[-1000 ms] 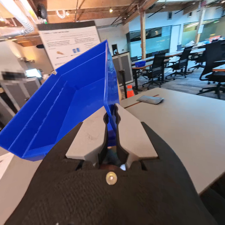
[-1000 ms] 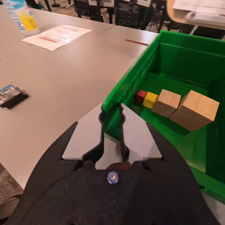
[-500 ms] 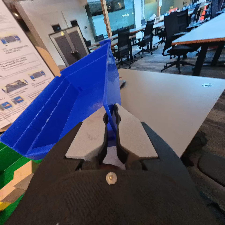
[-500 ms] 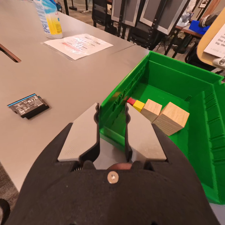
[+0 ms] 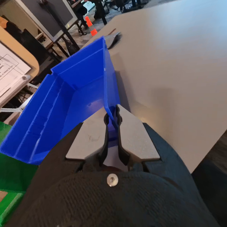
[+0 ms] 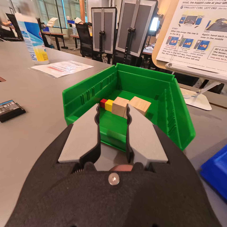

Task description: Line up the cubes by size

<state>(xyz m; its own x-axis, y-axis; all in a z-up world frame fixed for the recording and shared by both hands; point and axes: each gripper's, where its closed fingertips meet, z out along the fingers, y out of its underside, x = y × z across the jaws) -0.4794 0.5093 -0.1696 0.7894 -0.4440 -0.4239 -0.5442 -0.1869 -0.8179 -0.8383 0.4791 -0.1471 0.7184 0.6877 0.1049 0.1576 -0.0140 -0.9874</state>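
In the left wrist view the left gripper (image 5: 112, 113) is clamped on the right side wall of the blue bin (image 5: 68, 104), its grey fingers (image 5: 90, 133) nearly together with the thin plastic edge between them; the bin's near corner is hidden behind the fingers, and whether the bin rests flat on the grey table (image 5: 172, 73) cannot be told. A green bin (image 5: 13, 174) is cut off at the lower left edge, with a scrap of pale wood showing at the frame border. Far off, a blurred grey pouch (image 5: 113, 38) lies on the table, beyond it an orange cone (image 5: 90, 26) on the floor. In the right wrist view the right gripper (image 6: 113, 108) hovers with its jaws apart and nothing between them, just before the green bin (image 6: 176, 110) standing on the table (image 6: 40, 104). Inside the bin, a red cube (image 6: 102, 102), a yellow cube (image 6: 108, 105), a medium wooden cube (image 6: 119, 106) and a large wooden cube (image 6: 140, 105) sit in a touching row from left to right, the largest partly hidden by the right finger. A black battery pack (image 6: 10, 110) lies at left, a wipes canister (image 6: 35, 41) and a laminated sheet (image 6: 62, 68) farther back, an instruction board (image 6: 196, 34) on a stand at far right; office chairs fill the room behind
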